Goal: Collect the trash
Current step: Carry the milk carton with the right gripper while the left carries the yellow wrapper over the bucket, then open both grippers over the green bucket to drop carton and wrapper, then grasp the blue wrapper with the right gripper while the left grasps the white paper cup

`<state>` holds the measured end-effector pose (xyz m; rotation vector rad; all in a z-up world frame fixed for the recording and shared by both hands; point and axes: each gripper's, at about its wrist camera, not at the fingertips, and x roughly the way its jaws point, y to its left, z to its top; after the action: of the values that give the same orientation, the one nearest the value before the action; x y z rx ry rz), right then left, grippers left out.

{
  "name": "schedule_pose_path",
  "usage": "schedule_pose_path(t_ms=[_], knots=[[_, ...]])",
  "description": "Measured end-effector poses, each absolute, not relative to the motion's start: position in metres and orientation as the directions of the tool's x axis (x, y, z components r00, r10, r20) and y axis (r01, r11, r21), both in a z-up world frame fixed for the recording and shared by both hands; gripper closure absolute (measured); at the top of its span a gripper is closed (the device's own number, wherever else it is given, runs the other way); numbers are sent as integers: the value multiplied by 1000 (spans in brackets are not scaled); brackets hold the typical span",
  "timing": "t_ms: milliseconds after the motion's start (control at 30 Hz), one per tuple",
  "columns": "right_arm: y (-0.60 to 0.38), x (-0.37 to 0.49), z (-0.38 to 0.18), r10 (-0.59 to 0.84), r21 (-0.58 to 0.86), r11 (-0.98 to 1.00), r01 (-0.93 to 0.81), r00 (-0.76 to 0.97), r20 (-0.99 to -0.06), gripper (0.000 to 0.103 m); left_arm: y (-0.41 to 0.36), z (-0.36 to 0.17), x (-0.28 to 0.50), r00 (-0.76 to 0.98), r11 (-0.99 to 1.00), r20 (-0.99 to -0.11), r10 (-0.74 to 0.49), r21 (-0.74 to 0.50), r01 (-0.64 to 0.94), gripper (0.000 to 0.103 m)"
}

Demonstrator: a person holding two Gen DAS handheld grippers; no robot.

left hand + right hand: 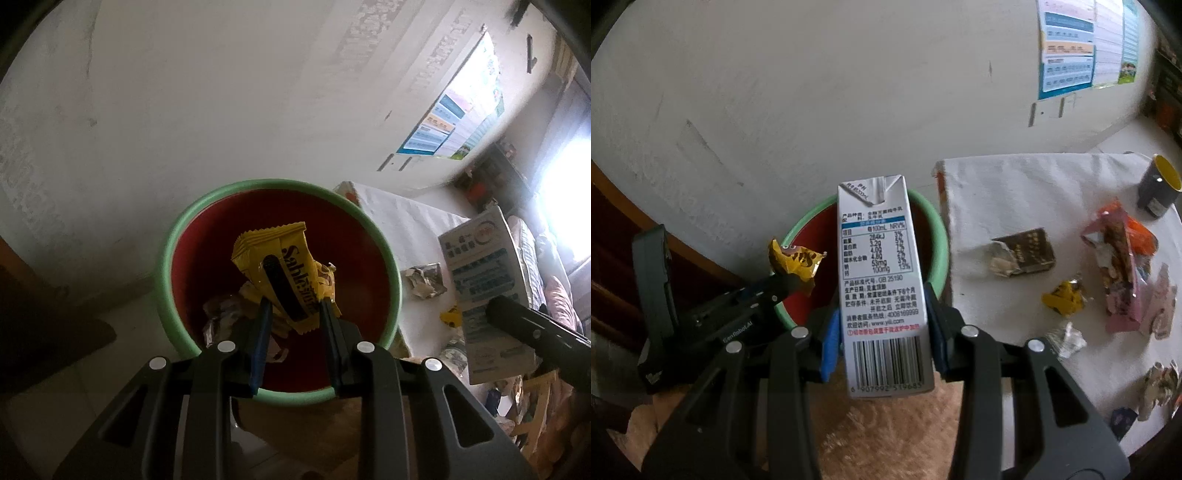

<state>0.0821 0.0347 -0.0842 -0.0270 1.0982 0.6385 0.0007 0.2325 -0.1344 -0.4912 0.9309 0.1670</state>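
A red bin with a green rim (173, 236) stands on the floor beside the table; it also shows in the right wrist view (936, 236). My left gripper (295, 306) is shut on a yellow snack wrapper (280, 266) and holds it over the bin's mouth, above crumpled trash (221, 317) inside. In the right wrist view the left gripper (790, 282) shows with the wrapper (796, 262) at the bin's left rim. My right gripper (881, 295) is shut on a white milk carton (882, 288), upright, in front of the bin. The carton also shows in the left wrist view (484, 280).
A white-clothed table (1015, 192) at the right holds a brown torn packet (1023, 251), a yellow crumpled wrapper (1065, 297), a pink snack bag (1119, 266), a silver scrap (1067, 341) and a dark mug (1158, 188). A wall stands behind the bin.
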Motion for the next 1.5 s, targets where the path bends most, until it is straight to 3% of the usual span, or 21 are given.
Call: schedule_pose_path(t_ms=[100, 200, 233, 700, 1133, 1400, 1500], knots=[[44, 84, -87, 474, 293, 814, -502, 282, -834, 64, 237, -137, 0, 589, 871, -806, -57, -329, -366, 77], [47, 86, -92, 507, 339, 801, -493, 257, -823, 59, 241, -140, -2, 584, 859, -811, -39, -326, -395, 55], [46, 87, -93, 515, 355, 801, -482, 253, -819, 50, 241, -140, -2, 587, 856, -809, -36, -328, -399, 51], [-12, 83, -89, 502, 372, 839, -398, 299, -812, 45, 217, -134, 3, 570, 887, -820, -52, -300, -351, 51], [-214, 56, -117, 176, 173, 984, -47, 425, -888, 44, 144, -112, 16, 562, 951, -822, -93, -241, -196, 51], [-299, 34, -155, 140, 204, 969, 138, 375, -916, 45, 72, -105, 27, 529, 978, -835, -151, -203, -41, 51], [-300, 30, -173, 160, 213, 968, 130, 335, -929, 52, 48, -105, 30, 517, 983, -840, -162, -182, 12, 51]])
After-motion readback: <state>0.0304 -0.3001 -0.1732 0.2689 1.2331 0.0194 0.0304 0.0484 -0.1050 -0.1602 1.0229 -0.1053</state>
